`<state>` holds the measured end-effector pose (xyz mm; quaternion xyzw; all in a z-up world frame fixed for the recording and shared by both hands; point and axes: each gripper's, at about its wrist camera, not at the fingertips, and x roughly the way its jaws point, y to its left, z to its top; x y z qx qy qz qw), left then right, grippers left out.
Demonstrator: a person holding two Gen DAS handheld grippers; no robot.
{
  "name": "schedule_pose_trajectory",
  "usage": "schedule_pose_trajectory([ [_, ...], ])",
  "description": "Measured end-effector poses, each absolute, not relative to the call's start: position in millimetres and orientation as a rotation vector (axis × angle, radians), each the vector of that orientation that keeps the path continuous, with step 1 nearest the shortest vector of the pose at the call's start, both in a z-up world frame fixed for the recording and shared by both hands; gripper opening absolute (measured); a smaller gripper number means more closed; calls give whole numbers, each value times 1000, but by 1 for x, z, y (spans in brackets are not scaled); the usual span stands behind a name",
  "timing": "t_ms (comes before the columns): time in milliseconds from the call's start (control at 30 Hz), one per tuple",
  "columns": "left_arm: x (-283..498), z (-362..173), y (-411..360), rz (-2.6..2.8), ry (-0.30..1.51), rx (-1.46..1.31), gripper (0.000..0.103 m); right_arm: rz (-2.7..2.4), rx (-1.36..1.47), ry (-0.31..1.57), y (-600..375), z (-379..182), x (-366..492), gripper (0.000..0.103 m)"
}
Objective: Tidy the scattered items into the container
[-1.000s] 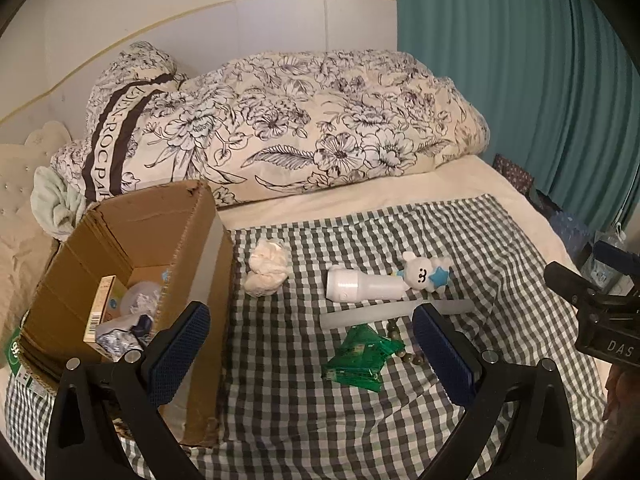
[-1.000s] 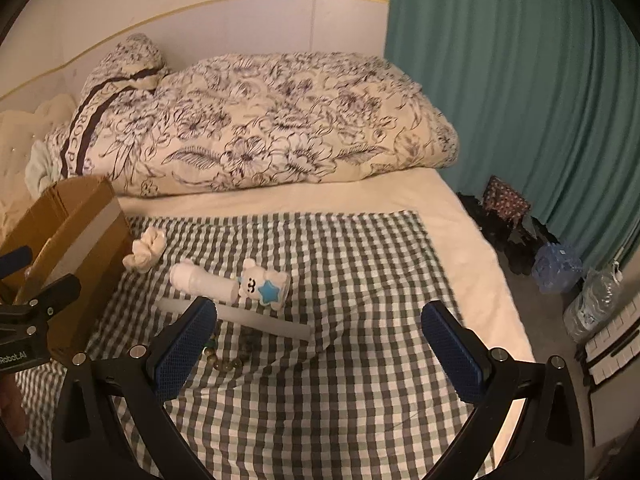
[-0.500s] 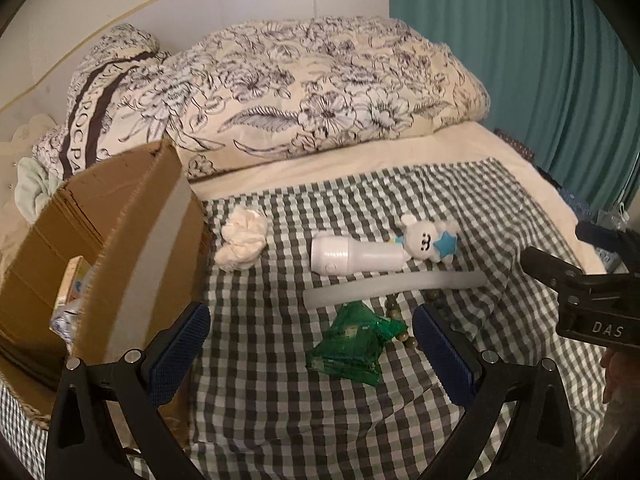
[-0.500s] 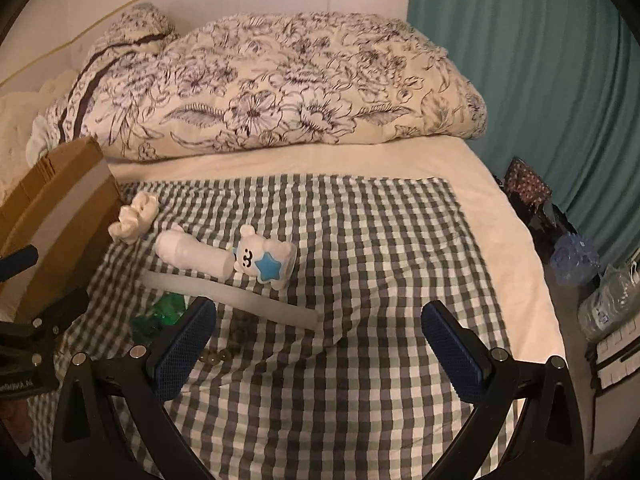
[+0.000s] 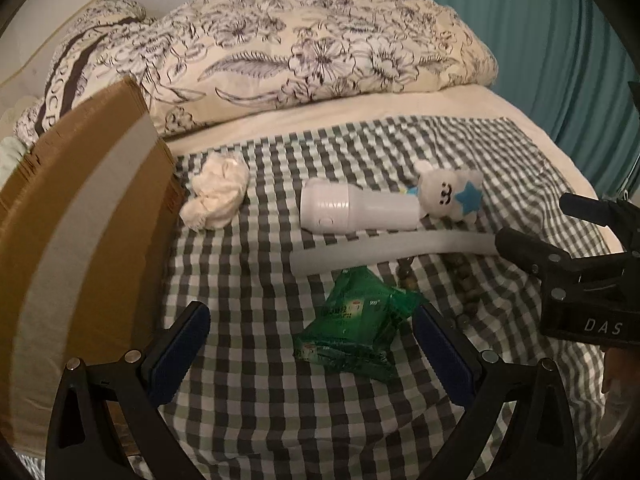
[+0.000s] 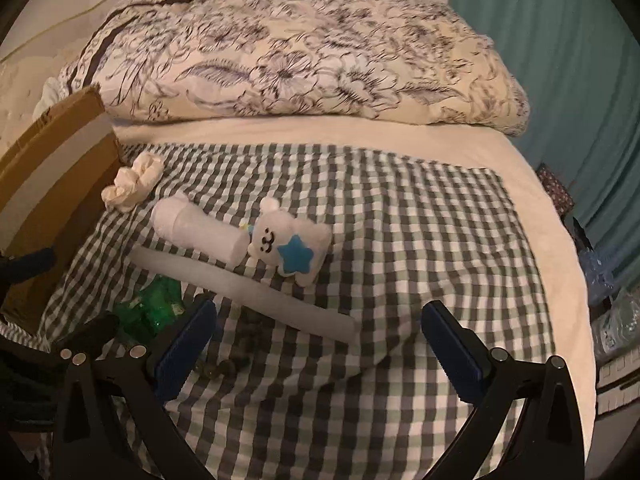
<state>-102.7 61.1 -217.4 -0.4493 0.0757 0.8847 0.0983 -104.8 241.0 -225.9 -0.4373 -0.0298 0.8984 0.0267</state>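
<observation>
Fingers [image 5: 182, 350] of the left gripper [image 5: 310, 354] are spread wide and empty around one green packet [image 5: 354, 334] on the checked cloth [image 5: 256, 280] of the bed; the right gripper [image 6: 318, 350] is likewise released, holding nothing. Five loose items lie on the cloth: the packet, one crumpled white cloth [image 5: 216, 196], one white bottle [image 5: 356, 210], one plush bear [image 5: 450, 196], one pale strip [image 5: 392, 248], plus a bead string [image 5: 464, 288]. One cardboard box [image 5: 80, 216] stands at the left edge, just beside the crumpled cloth.

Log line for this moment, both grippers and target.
left gripper: open, straddling green packet | right gripper: open, empty | cardboard box: left | white bottle: still out
</observation>
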Motion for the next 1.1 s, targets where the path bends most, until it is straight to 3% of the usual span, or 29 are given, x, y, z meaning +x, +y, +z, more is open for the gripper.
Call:
schedule_pose_trajectory([
  [633, -121, -264, 74, 2524, 204, -1415, 102, 2775, -1461, -128, 227, -254, -130, 102],
  [1033, -124, -267, 76, 2498, 206, -1388, 79, 2739, -1583, -155, 216, -277, -142, 92],
  [1100, -123, -267, 77, 2495, 216, -1378, 68, 2734, -1584, -165, 216, -277, -142, 89],
])
